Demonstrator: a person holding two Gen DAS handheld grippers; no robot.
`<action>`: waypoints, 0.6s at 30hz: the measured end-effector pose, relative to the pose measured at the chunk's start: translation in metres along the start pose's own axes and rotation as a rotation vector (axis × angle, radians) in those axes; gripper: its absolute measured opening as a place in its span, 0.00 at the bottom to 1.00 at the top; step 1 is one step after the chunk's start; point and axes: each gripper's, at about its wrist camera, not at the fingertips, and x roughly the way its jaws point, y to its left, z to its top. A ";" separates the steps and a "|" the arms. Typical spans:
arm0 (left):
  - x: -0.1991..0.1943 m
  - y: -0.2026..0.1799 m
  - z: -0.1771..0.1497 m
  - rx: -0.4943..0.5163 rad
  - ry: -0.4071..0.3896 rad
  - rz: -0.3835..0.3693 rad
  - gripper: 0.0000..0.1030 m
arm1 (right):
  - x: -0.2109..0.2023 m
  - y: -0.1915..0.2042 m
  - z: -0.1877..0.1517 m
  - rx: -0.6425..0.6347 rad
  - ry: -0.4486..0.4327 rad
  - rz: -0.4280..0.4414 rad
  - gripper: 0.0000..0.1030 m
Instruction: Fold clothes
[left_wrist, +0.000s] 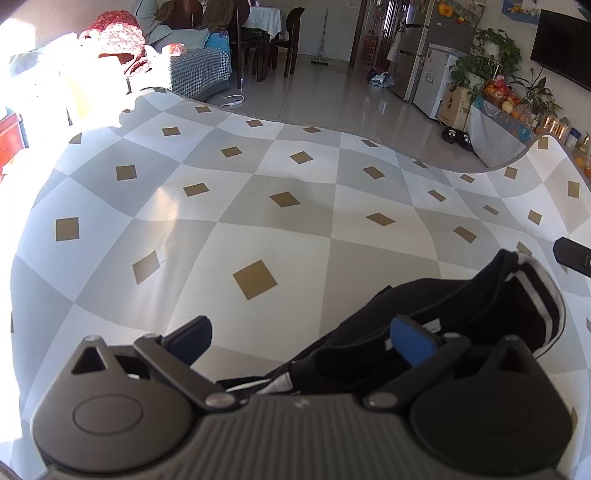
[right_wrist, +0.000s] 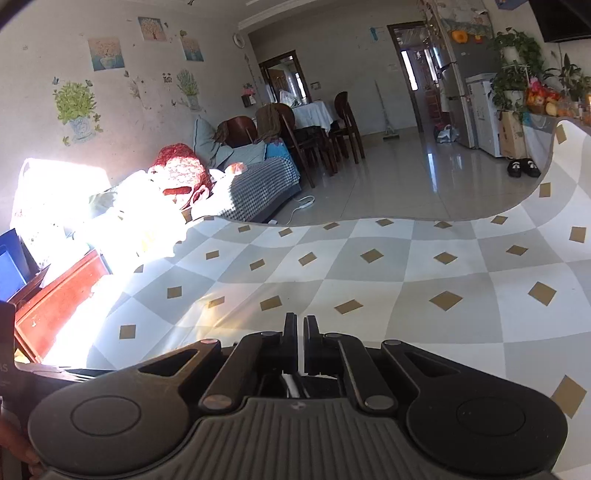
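Your right gripper (right_wrist: 299, 332) is closed, jaws nearly touching at lower centre of the right wrist view. A thin white sliver shows behind them, probably garment trim, but I can't confirm cloth is pinched. Judging by the angle, you're raising one edge to start a fold. Your left gripper (left_wrist: 299, 338) is wide open and holds nothing; it sits low over the black garment (left_wrist: 443, 317), likely staged to take the opposite edge. The garment lies bunched on the checked tablecloth (left_wrist: 258, 192) at lower right of the left wrist view: dark fabric, white-and-grey striped trim along the upper right edge, loose ridges, not flat yet.
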 end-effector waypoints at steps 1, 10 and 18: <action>-0.001 -0.002 0.001 -0.002 -0.004 -0.007 1.00 | -0.004 -0.005 0.005 0.021 -0.021 -0.026 0.04; 0.006 -0.009 -0.001 -0.018 0.015 0.002 1.00 | 0.001 -0.036 0.000 0.084 0.053 -0.066 0.20; 0.014 0.004 -0.004 -0.062 0.050 0.039 1.00 | 0.019 -0.018 -0.023 -0.014 0.185 0.058 0.45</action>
